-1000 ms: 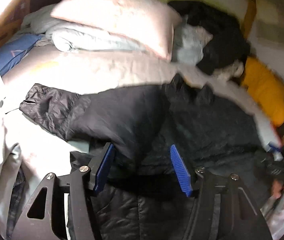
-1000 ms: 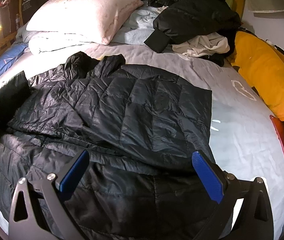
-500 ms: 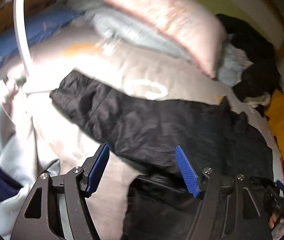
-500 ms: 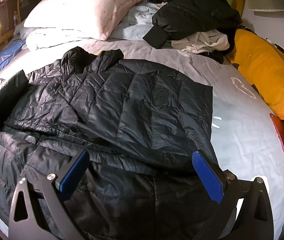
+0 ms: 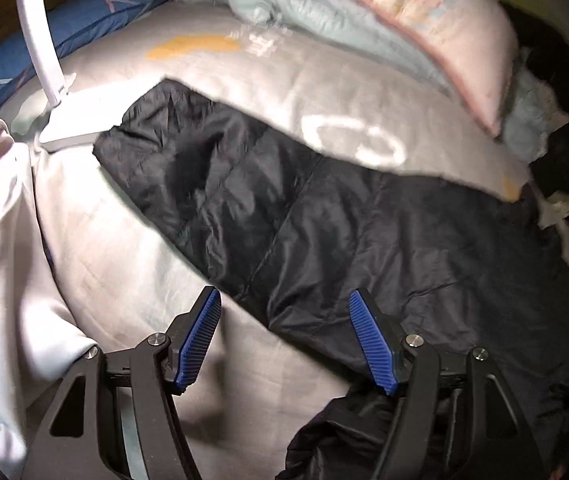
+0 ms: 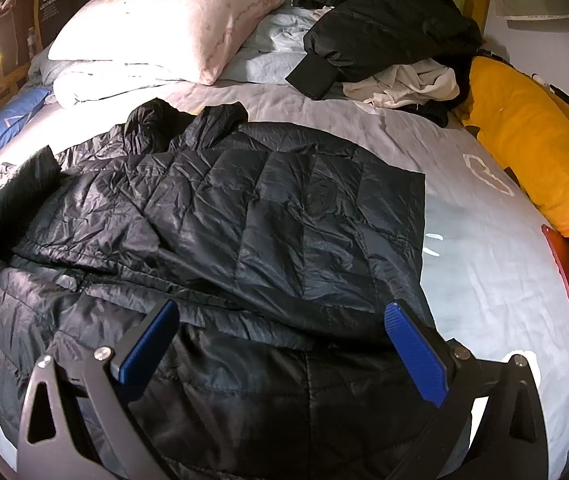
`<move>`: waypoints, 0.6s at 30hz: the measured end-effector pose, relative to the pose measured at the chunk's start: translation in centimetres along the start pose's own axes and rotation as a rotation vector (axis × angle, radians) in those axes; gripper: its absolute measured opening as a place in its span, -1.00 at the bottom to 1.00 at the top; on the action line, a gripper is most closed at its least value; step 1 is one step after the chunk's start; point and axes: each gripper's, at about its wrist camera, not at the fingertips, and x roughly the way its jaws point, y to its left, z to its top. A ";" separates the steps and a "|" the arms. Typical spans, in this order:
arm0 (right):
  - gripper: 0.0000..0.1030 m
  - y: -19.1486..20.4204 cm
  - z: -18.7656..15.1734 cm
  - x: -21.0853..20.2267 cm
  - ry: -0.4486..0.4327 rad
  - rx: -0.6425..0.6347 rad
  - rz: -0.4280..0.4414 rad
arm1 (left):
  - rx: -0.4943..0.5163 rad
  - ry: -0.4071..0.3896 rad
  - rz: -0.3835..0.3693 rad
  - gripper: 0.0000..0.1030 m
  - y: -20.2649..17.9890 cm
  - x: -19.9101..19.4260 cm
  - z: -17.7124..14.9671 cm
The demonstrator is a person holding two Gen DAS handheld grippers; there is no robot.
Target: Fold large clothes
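- Black quilted jacket [image 6: 268, 216] lies spread on the bed's grey sheet [image 6: 484, 280], partly folded: one panel laid over the body, hood bunched toward the pillows.
- One sleeve [image 5: 212, 184] stretches out flat across the sheet in the left wrist view, cuff end near a white bracket [image 5: 68, 128].
- Left gripper [image 5: 284, 332]: fingers spread wide, nothing between them; hovers over the sleeve's lower edge where it meets bare sheet.
- Right gripper [image 6: 280, 344]: fingers spread wide, empty; sits above the jacket's near half, just under the folded panel's edge.
- Pink pillow [image 6: 164, 24] at the head of the bed, on pale bedding.
- Pile of dark clothes [image 6: 384, 20] beside the pillow; yellow cushion [image 6: 524, 140] along the right edge.
- White garment [image 5: 0, 240] left of the sleeve.
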 end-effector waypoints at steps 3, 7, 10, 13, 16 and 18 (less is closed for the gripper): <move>0.99 0.0 0.0 0.2 0.005 -0.002 -0.003 | -0.081 0.046 -0.050 0.26 0.7 0.8 -0.3; 0.99 0.2 0.0 0.2 0.006 -0.005 -0.002 | -0.256 0.041 -0.164 0.26 3.5 1.0 0.2; 0.99 0.5 -0.1 0.4 0.010 -0.018 -0.005 | -0.359 0.007 -0.234 0.24 5.1 1.4 0.1; 0.99 0.7 -0.2 0.6 0.014 -0.025 -0.010 | -0.365 -0.036 -0.189 -0.18 5.0 1.2 0.1; 0.99 0.6 -0.3 0.5 0.014 -0.022 -0.013 | -0.306 -0.053 -0.114 -0.95 4.6 1.5 0.0; 0.99 0.6 -0.3 0.5 0.013 -0.022 -0.012 | -0.280 -0.056 -0.121 -0.98 4.4 1.4 -0.2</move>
